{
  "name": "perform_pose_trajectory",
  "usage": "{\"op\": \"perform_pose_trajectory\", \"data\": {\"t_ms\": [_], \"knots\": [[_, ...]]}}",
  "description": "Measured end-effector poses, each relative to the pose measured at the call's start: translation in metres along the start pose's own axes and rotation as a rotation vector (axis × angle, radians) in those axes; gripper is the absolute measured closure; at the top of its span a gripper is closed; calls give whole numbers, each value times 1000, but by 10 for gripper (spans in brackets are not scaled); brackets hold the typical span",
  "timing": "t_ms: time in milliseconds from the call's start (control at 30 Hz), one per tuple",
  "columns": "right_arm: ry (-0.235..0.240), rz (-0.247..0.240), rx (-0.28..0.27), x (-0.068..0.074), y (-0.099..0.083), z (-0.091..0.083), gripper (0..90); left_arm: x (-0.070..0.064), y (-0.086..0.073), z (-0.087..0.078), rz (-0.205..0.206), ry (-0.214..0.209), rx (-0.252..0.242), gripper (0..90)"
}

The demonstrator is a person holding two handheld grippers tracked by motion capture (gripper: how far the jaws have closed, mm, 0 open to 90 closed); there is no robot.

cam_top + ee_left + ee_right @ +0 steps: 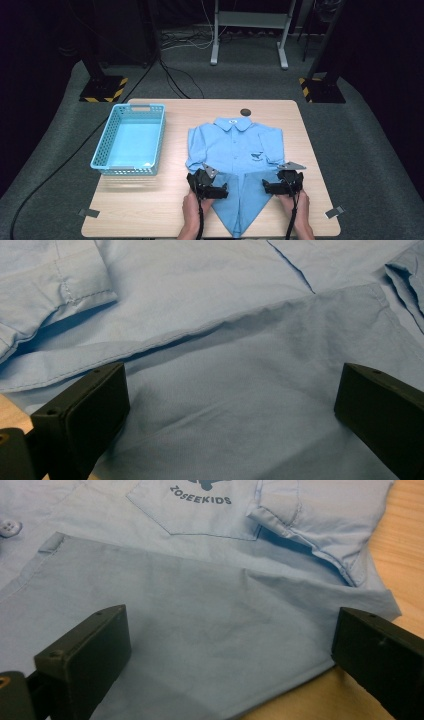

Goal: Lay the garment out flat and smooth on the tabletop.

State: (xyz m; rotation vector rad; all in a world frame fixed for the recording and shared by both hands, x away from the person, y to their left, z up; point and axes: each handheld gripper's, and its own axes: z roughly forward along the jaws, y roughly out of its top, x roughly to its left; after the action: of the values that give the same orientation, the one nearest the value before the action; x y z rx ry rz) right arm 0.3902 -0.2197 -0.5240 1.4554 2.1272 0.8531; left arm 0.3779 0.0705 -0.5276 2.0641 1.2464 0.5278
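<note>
Beyond my wooden table (150,210) lies grey carpet (250,80); behind it, a white metal frame (248,30) in darkness.

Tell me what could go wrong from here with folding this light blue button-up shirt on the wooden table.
Both the left gripper and right gripper stand open over the folded-up lower corners of the light blue button-up shirt, so those loose flaps may spring back. The pointed hem reaches the near edge of the wooden table and could slip off. A careless pinch might grab several layers and drag the shirt askew.
</note>
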Motion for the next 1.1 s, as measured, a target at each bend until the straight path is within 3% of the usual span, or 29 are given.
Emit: {"op": "perform_pose_trajectory", "data": {"t_ms": [533,767,1100], "knots": [[-16,24,-26,-2,-17,-14,29,-6,-7,-6,24,-31,-2,5],[9,4,-24,-2,-17,-14,19,-6,-7,-7,26,-35,-5,4],[0,1,-33,-1,-16,-14,13,-6,-7,-7,30,-36,-2,2]]}}
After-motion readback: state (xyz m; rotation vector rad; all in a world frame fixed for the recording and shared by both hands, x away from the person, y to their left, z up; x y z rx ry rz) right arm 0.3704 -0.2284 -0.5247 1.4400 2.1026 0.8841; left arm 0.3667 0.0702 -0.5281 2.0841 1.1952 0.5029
